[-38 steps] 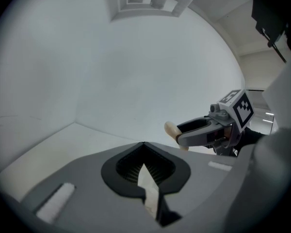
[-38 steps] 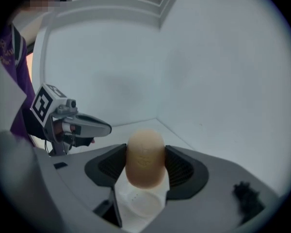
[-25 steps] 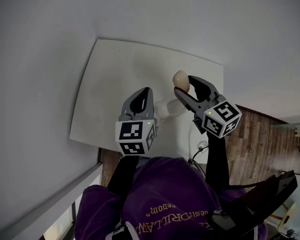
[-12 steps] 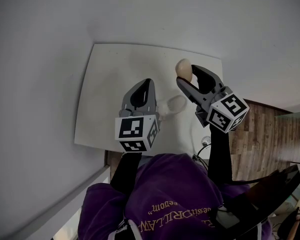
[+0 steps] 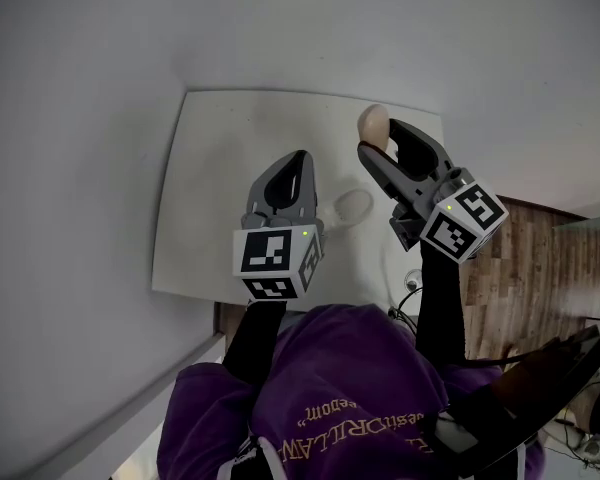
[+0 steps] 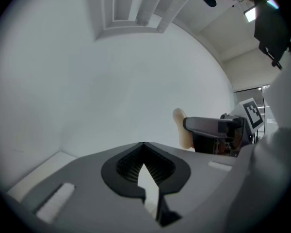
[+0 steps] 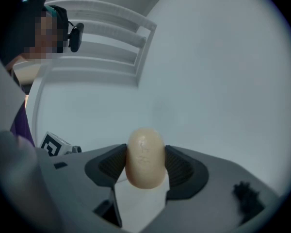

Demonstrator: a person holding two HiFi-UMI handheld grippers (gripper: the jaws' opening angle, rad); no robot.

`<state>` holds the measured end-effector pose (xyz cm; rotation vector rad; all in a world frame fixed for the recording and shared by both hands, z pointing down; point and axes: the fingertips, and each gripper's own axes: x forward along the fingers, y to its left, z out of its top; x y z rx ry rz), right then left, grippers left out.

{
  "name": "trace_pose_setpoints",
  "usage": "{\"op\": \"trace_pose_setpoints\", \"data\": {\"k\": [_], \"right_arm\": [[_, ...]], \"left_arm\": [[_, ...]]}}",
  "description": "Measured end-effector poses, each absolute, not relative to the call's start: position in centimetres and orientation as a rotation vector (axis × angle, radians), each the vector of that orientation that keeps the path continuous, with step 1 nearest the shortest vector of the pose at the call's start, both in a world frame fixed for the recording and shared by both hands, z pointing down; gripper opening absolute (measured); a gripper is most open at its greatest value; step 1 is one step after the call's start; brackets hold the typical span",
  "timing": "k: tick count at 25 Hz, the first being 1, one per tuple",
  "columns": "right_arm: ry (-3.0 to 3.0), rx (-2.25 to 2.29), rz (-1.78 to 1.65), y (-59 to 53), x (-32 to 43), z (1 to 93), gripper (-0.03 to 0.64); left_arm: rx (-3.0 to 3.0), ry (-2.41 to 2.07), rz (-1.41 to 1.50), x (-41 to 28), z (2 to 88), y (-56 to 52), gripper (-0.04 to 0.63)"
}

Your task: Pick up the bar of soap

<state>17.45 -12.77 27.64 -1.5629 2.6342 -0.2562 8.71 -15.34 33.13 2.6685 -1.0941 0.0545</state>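
A cream oval bar of soap (image 5: 373, 125) (image 7: 145, 158) is pinched between the jaws of my right gripper (image 5: 377, 146) (image 7: 145, 166), held up above the white table (image 5: 220, 168). The left gripper view catches the same soap (image 6: 181, 132) off to the right. My left gripper (image 5: 295, 168) (image 6: 144, 166) hovers over the table's middle with its jaws closed and nothing between them. A pale oval soap dish (image 5: 354, 205) lies on the table between the two grippers.
The white table fills the corner against grey walls (image 5: 80, 118). Wooden floor (image 5: 510, 268) shows to the right past the table's edge. A person's purple sleeve and torso (image 5: 330, 388) fill the bottom of the head view.
The right gripper has lifted the soap up and a little to the right, away from the dish. The left gripper has stayed about where it was.
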Motion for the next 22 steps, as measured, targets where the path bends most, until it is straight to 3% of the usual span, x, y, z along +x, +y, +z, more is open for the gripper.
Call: {"op": "trace_pose_setpoints", "data": {"k": [22], "right_arm": [[2.557, -1.459, -0.160, -11.6, 17.5, 23.7, 0.261]], "left_arm": [[2.685, -1.119, 0.015, 9.0, 31.3, -15.5, 0.005]]}}
